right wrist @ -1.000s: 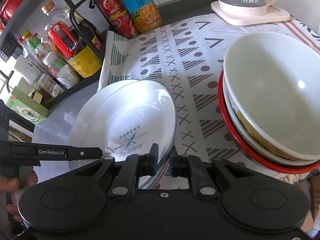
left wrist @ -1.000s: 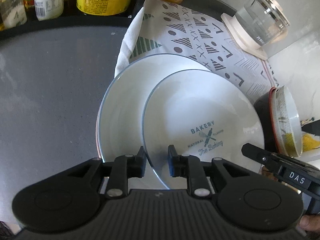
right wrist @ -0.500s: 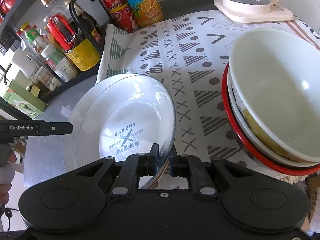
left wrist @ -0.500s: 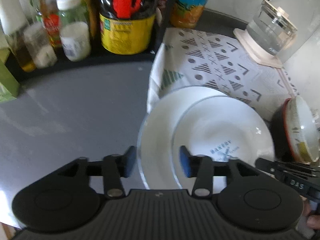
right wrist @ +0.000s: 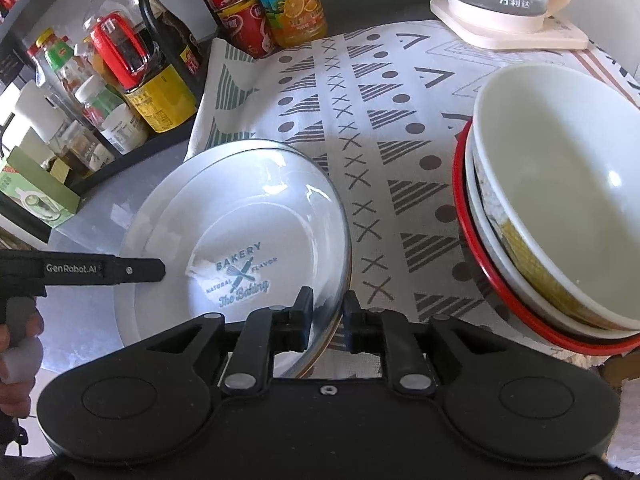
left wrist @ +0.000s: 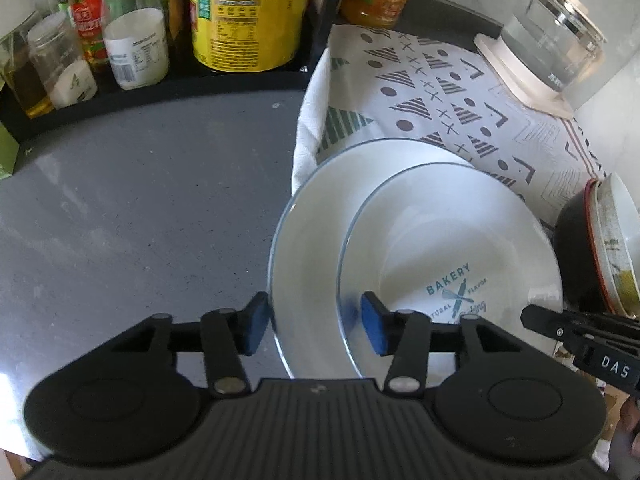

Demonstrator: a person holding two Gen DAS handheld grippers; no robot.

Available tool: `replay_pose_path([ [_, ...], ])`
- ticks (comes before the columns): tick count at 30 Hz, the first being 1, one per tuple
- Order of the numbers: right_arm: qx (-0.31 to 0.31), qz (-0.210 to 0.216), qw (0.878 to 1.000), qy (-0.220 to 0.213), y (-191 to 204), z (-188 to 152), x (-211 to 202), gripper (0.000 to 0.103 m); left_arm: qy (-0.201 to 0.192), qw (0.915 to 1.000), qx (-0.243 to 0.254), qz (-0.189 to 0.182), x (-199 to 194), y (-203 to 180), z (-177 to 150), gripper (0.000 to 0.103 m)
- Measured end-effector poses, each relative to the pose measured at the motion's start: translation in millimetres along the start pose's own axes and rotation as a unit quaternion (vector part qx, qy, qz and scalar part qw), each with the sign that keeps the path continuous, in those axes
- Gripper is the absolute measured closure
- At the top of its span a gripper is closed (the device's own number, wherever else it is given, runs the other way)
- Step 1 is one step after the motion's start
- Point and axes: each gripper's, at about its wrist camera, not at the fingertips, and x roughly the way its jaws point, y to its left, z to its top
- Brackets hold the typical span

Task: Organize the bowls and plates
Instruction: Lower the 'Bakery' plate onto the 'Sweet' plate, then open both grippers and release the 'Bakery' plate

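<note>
Two white plates lie stacked where the grey counter meets the patterned cloth. The upper plate (left wrist: 448, 240), printed "BAKERY", sits shifted right on the larger lower plate (left wrist: 308, 240). My left gripper (left wrist: 314, 326) straddles both near rims. Its blue pads (left wrist: 256, 328) are closing but do not press on the rims. In the right wrist view the printed plate (right wrist: 248, 224) has its right rim between the fingers of my right gripper (right wrist: 328, 314). Those jaws are opening, with a gap showing. A stack of bowls (right wrist: 560, 200), white ones inside a red-rimmed one, stands to the right.
A black rack (left wrist: 160, 88) of bottles and jars runs along the back left. A glass kettle (left wrist: 552, 36) on a cream base stands at the back right on the cloth (left wrist: 440, 92). Bare grey counter (left wrist: 140, 200) lies left of the plates. A green box (right wrist: 36, 196) sits by the rack.
My left gripper let go of the printed plate's rim, opened wide and pulled back, and now brackets both rims. The right jaws have parted slightly off the printed plate's rim.
</note>
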Motion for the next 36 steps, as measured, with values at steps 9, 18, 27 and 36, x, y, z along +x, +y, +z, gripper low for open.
replay_pose_path([
  [9, 0.008, 0.003, 1.000, 0.001, 0, 0, 4, 0.078, -0.002, 0.9998, -0.009, -0.017, -3, 12, 1, 0.073],
  [18, 0.006, 0.033, 0.999, 0.002, -1, 12, -7, 0.067, 0.009, 0.9999, -0.004, -0.014, -4, 11, 9, 0.068],
  [27, -0.028, 0.069, 0.995, -0.068, 0, 32, -39, 0.019, -0.007, 0.9997, -0.024, 0.005, -17, 6, 15, 0.018],
  [36, -0.040, 0.081, 0.987, -0.135, -25, 47, -73, 0.000, -0.035, 0.9975, -0.060, 0.009, -34, -23, 10, 0.000],
])
